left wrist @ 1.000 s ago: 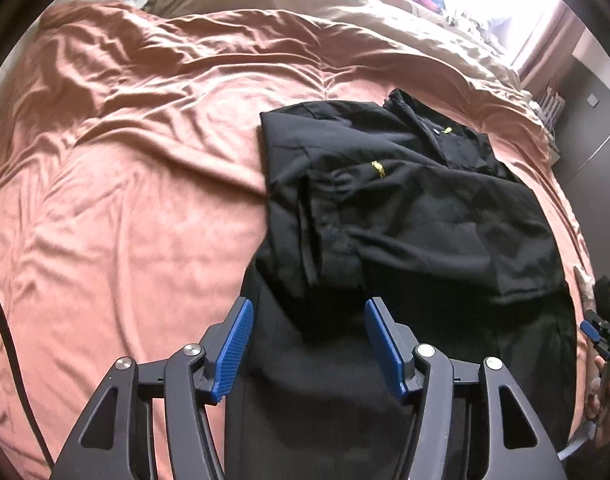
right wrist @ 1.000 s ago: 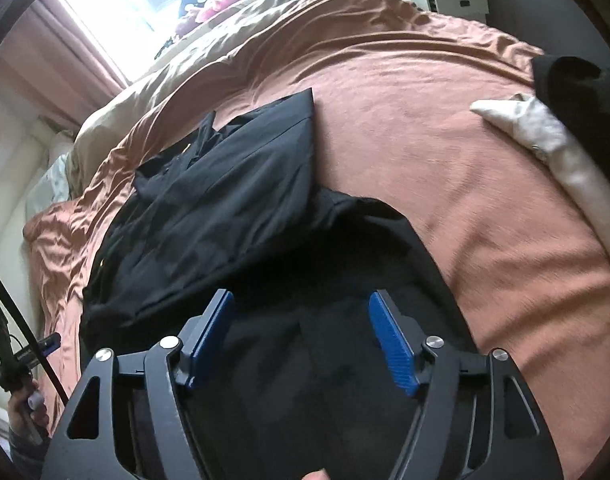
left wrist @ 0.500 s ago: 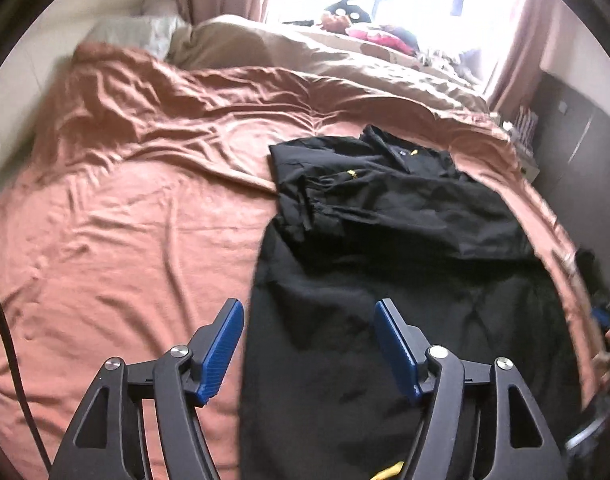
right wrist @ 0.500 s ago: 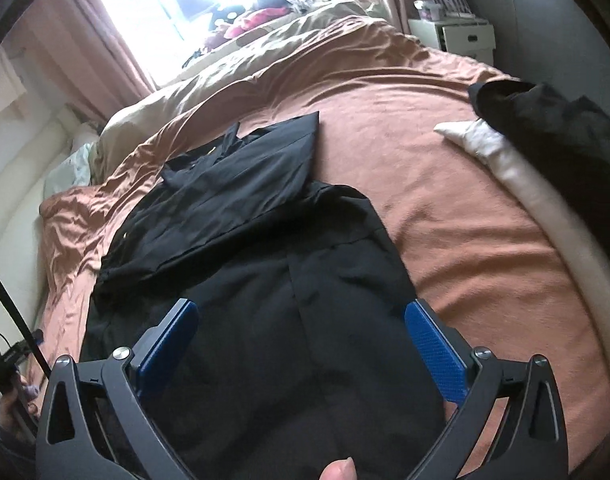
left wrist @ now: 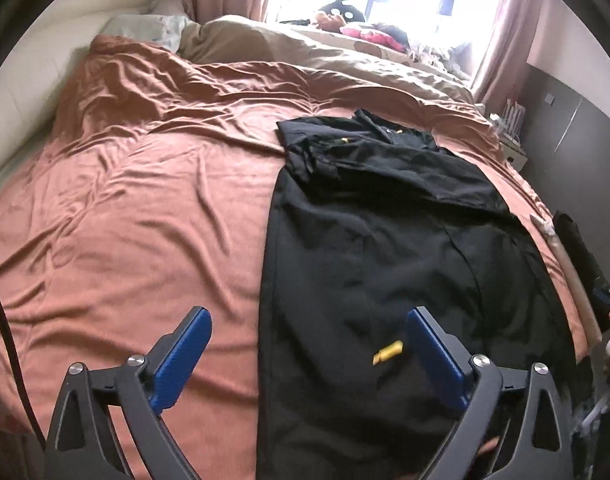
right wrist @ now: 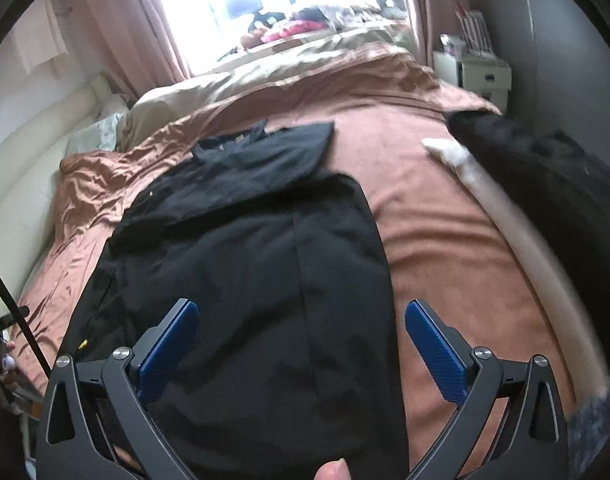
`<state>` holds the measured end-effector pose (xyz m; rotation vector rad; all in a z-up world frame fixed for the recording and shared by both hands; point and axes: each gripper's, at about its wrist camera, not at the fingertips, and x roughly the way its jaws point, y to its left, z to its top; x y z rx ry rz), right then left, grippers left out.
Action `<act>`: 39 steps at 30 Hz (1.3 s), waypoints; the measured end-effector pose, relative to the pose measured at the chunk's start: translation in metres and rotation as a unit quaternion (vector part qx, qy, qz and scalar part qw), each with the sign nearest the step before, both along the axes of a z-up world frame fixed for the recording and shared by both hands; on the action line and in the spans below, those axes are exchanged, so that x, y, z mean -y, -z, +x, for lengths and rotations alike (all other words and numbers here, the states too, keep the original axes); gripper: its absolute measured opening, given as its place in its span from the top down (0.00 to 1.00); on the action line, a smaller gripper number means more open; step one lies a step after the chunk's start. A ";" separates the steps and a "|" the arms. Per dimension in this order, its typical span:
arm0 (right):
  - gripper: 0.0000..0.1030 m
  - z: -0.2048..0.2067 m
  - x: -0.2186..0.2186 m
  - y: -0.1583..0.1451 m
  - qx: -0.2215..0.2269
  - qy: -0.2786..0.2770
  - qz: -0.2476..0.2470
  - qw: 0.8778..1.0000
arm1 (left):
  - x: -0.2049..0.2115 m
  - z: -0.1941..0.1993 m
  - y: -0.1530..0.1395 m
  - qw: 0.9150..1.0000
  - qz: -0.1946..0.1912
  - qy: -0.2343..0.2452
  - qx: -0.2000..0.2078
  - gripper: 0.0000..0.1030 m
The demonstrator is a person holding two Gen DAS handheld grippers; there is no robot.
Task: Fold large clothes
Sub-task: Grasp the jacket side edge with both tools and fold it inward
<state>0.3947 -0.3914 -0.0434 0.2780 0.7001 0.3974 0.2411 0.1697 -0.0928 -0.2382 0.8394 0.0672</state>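
1. Left gripper [left wrist: 307, 354]: the jaws have just been opening and now stand wide apart, with nothing clamped. It hovers over the left edge of the black garment [left wrist: 389, 248].
2. Black garment: it lies flat on the rust-coloured bedspread [left wrist: 137, 208], lengthwise toward the window, with the sleeves folded in at the far end.
3. Right gripper [right wrist: 301, 344]: the jaws have just been opening and are fully spread and empty, above the garment's right edge.

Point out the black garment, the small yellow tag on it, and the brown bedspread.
black garment [left wrist: 385, 248]: left wrist view, middle of its flat lower panel.
yellow tag [left wrist: 388, 351]: left wrist view, centre of the tag.
brown bedspread [left wrist: 145, 208]: left wrist view, bare wrinkled area left of the garment.
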 end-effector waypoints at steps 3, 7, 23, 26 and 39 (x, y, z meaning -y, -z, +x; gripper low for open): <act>0.00 -0.019 0.014 0.002 -0.001 0.002 0.012 1.000 | 0.000 -0.023 0.006 1.000 -0.014 -0.001 -0.003 0.04; 0.00 -0.046 0.028 0.009 0.001 0.002 0.023 1.000 | -0.001 -0.051 0.013 1.000 -0.028 -0.007 -0.005 0.04; 0.06 -0.094 0.079 0.068 -0.048 -0.007 0.103 0.993 | -0.004 -0.117 0.063 0.995 -0.093 -0.014 -0.014 0.21; 0.24 -0.086 0.082 0.084 -0.070 -0.012 0.116 0.991 | -0.007 -0.115 0.073 0.993 -0.111 -0.014 -0.022 0.29; 0.37 -0.055 0.091 0.127 -0.104 -0.028 0.241 0.965 | -0.022 -0.082 0.104 0.986 -0.162 -0.019 -0.041 0.37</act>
